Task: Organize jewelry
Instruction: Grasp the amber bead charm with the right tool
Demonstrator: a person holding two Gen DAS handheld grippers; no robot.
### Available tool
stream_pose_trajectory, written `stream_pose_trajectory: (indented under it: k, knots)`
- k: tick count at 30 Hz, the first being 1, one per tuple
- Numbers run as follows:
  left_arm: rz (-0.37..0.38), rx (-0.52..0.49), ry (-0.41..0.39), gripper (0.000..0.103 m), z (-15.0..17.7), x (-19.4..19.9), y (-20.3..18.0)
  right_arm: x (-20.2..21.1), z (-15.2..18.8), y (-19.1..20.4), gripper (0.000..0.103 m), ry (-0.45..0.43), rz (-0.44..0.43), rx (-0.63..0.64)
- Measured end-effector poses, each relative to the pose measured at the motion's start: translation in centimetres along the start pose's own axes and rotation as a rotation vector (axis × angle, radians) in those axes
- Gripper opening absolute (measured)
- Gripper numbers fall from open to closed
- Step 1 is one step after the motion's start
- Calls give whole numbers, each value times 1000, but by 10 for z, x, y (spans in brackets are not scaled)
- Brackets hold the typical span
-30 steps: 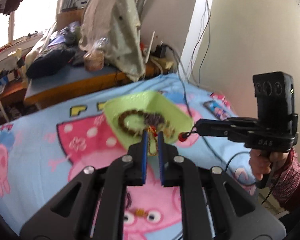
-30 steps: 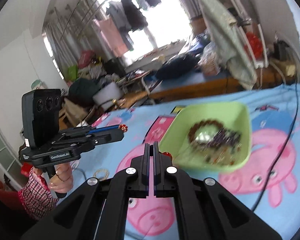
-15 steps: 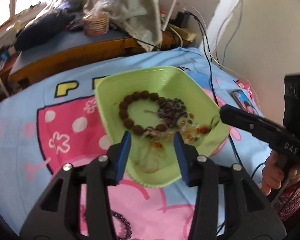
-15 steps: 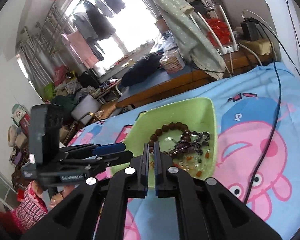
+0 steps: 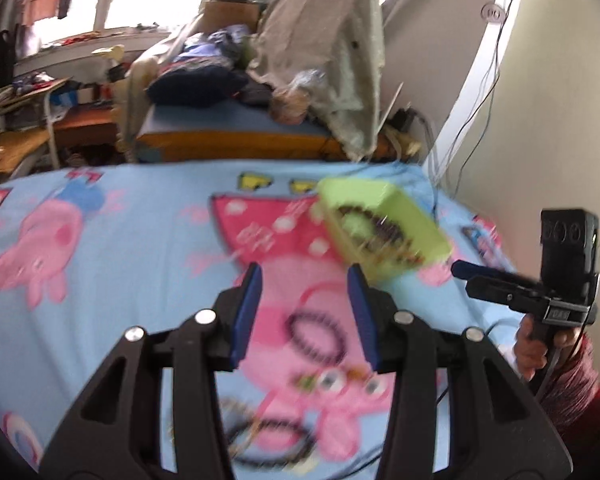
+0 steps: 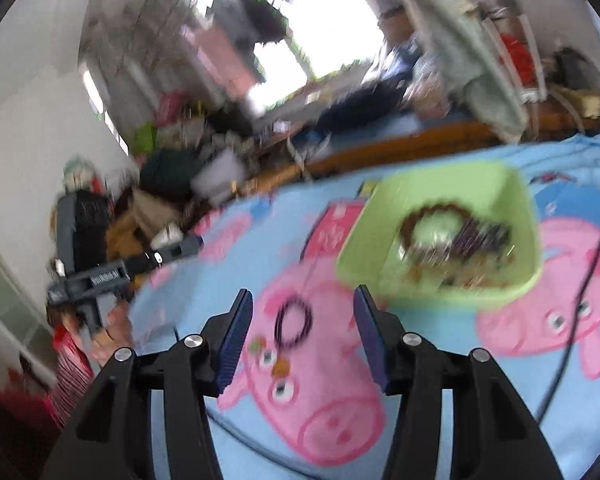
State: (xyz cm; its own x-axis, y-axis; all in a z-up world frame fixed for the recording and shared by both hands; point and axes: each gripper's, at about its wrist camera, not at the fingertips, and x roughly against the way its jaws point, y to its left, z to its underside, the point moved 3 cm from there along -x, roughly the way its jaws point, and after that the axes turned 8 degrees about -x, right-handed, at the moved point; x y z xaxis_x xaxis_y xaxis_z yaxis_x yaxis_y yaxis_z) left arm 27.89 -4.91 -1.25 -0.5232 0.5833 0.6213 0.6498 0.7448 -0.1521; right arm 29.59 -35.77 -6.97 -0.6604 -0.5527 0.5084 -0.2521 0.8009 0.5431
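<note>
A lime green tray [image 5: 418, 216] on the blue cartoon bedsheet holds a brown bead bracelet [image 5: 350, 213] and several darker bead pieces; it also shows in the right wrist view [image 6: 496, 184]. My left gripper [image 5: 305, 312] is open and empty above a dark bead bracelet [image 5: 315, 340] on the sheet. Another dark bead loop [image 5: 268, 440] lies nearer. My right gripper [image 6: 302, 330] is open and empty, with a dark bracelet [image 6: 294, 320] between its fingers' line of sight. Both views are blurred.
The other hand-held gripper shows at the right of the left wrist view [image 5: 540, 296] and at the left of the right wrist view [image 6: 100, 268]. A black cable [image 6: 592, 280] crosses the sheet. A cluttered bench [image 5: 236, 136] stands behind the bed.
Both grippers pulled back from the tray and down toward the loose bracelets on the sheet. The right gripper opened from shut. The left gripper opened earlier and released its piece into the tray.
</note>
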Motion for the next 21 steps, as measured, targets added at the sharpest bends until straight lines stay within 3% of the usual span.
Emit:
stream_pose_trajectory:
  k: [4,7,10,16,17,20,21]
  knots:
    - [9,-32,64,43,42,-6,-5,-37,41,17,18,115,78,94]
    - [-1,-91,124,43,62,-23,-17,-61,62,30,8,179,146,176]
    - [-5,-138,149,43,68,-37,-28,-74,70,37,5,200,197,240]
    - [-31,-198,188,42,71,-55,-38,-95,67,41,5,227,217,285]
    - [-38,-203,195,41,72,-59,-38,-98,66,41,5,228,221,288]
    - [-46,-209,229,18,76,-68,-39,-101,65,40,0,218,244,316]
    - [-55,-211,218,15,77,-68,-39,-101,66,41,0,216,254,325]
